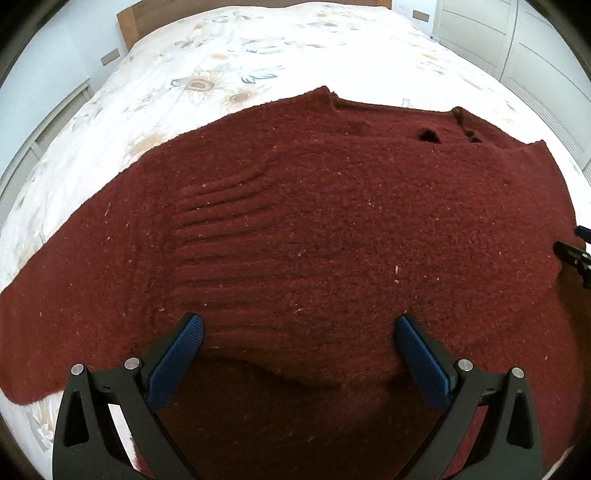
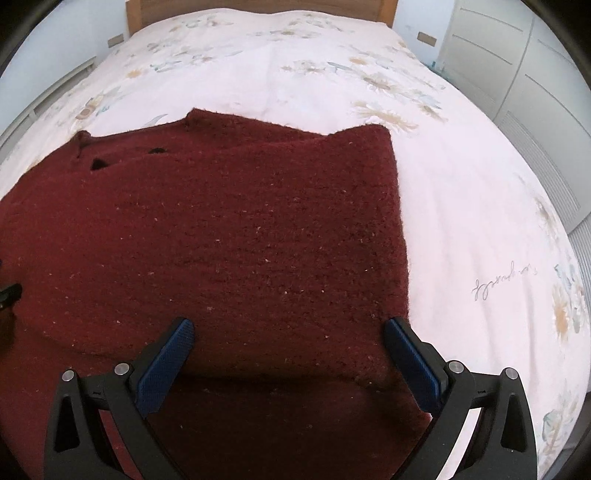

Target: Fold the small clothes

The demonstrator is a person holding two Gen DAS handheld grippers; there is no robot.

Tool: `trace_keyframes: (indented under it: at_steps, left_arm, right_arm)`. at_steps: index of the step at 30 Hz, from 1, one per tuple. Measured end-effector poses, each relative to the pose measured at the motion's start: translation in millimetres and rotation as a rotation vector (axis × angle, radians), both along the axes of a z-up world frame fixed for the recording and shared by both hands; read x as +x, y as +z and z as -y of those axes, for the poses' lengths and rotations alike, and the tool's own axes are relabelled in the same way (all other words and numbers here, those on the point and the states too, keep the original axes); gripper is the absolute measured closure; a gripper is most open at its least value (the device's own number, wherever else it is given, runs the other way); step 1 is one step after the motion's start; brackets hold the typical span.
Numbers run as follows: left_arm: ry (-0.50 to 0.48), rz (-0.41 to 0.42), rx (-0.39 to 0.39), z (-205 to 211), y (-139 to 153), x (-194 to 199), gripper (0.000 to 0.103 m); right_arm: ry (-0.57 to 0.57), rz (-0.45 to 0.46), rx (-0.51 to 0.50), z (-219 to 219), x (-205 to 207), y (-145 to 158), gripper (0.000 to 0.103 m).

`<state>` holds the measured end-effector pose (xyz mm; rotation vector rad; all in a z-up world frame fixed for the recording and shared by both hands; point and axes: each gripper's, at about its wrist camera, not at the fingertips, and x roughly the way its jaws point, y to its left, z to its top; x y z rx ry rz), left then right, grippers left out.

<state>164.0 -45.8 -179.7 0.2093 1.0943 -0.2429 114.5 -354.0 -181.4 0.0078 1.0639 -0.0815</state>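
Left gripper: jaws spread wide, gripping nothing, low over the knit.
Right gripper: jaws spread wide, gripping nothing; right fingertip at the garment's folded right edge.
Maroon sweater: flat ahead of both tools, one side folded over.
Floral bedspread: beneath, reaching beyond to the wooden headboard.

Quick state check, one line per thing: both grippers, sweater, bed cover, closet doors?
left gripper: open, nothing held, over the sweater's near edge
right gripper: open, nothing held, at the sweater's near right corner
sweater: lying flat on the bed, right side folded in to a straight edge, left sleeve spread out
bed cover: spread smooth
closet doors: shut
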Motion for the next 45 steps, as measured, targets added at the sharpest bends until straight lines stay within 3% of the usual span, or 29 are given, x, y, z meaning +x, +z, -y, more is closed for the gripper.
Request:
trace_keyframes:
  at_steps: [10,14,19,26,33,38,45]
  left_arm:
    - [0.081,0.021,-0.006,10,2,0,0.001]
    - [0.103,0.024,-0.05,8,12,-4,0.001]
    - [0.144,0.036,-0.125,-9,37,-16,0.001]
    - [0.171,0.128,-0.11,-40,93,-32,0.001]
    - [0.3,0.095,-0.211,-110,116,-39,0.001]
    - [0.469,0.09,-0.184,-174,114,-47,0.001]
    - [0.727,0.01,-0.185,-265,91,-52,0.001]
  right_arm:
    - [0.013,-0.008,-0.01,-4,-4,5,0.0]
    - [0.016,-0.008,-0.004,-9,-9,18,0.0]
    - [0.021,0.032,0.001,-15,-29,46,0.0]
    - [0.026,0.079,-0.016,-27,-63,81,0.0]
    - [0.003,0.122,-0.017,-42,-81,110,0.0]
    - [-0.003,0.135,-0.018,-49,-92,119,0.0]
    - [-0.002,0.102,-0.035,-51,-96,112,0.0]
